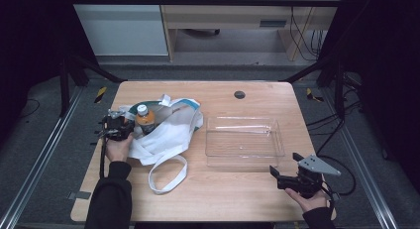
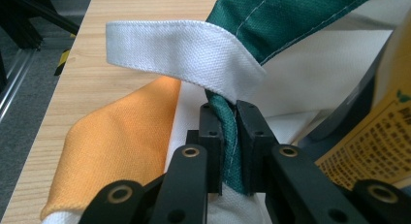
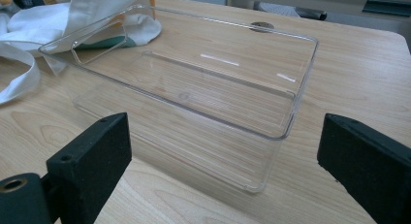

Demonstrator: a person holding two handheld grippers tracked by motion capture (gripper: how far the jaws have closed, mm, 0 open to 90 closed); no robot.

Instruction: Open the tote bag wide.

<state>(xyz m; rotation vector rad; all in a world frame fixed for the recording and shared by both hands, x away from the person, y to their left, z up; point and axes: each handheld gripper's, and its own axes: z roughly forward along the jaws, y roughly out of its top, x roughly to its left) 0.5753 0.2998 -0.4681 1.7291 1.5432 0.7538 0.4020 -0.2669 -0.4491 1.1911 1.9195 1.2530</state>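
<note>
Scene: A person at a wooden table [image 1: 223, 189] works two hand-held grippers, high view.
Left gripper [image 2: 229, 132]: jaws pinched on the green trim [image 2: 228, 136] of a white tote bag [image 1: 163, 135], left of centre frame.
Bottle [image 1: 145, 119]: orange, white-capped, standing in the bag's mouth, just beside the left gripper.
Right gripper [image 1: 283, 178]: jaws spread wide, empty, lower right of frame, facing the clear tray [image 1: 244, 148].
Tray: empty, centre right, just beside the bag.
Step in hand: apparently holding the bag open by its rim.
Next move: likely the right gripper must cross to grasp the bottle.
</note>
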